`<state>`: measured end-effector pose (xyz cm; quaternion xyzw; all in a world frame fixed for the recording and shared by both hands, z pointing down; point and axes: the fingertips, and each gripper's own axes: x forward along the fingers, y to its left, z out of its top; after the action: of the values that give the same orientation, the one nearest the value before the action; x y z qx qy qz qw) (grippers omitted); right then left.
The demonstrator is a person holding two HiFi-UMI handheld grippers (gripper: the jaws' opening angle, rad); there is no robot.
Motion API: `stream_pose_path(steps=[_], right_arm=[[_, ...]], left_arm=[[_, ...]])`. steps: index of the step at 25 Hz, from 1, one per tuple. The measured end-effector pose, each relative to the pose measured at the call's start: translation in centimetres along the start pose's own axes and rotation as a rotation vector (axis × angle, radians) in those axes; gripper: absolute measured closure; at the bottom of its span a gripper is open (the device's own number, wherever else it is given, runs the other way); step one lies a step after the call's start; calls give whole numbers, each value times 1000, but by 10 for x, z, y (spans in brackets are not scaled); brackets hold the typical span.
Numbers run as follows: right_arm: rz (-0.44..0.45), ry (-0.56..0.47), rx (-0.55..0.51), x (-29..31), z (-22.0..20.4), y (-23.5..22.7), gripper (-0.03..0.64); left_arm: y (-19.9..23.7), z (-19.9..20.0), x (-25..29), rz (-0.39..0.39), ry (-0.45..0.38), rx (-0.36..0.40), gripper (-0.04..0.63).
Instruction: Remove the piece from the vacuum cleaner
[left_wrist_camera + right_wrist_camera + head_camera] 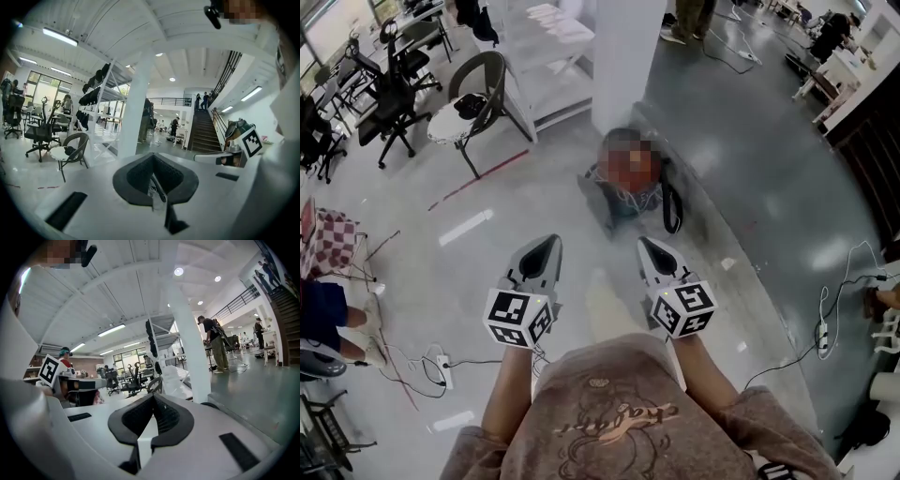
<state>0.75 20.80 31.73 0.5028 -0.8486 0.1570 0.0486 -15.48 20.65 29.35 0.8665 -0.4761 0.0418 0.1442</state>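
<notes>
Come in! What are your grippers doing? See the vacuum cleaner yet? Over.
Left gripper shut, empty. Right gripper shut, empty. Vacuum cleaner not clearly seen; grey thing by the pillar, partly blurred. Nothing between.

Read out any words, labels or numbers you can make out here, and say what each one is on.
Sweatshirt: a cursive word in the chest print, too stylised and blurred to read.
Left marker cube, right marker cube: black-and-white square patterns only, no letters or digits.
Nothing else shows legible text.
</notes>
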Motion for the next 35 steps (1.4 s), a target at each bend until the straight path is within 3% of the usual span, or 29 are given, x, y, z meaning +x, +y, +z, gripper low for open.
stream_pose_path(steps=[13,21,27,35], right_arm=[[32,19,-8,138,66,-84,617],[26,37,-13,192,88,-120,617],[-15,24,-7,219,100,-131,617],[-122,-31,24,238,114,-132,617]], left_arm=[[71,71,146,1,13,2,594],[100,99,207,-16,-2,-1,594],[117,116,244,-83,-12,2,594],[127,123,277,-232,29,24,594]])
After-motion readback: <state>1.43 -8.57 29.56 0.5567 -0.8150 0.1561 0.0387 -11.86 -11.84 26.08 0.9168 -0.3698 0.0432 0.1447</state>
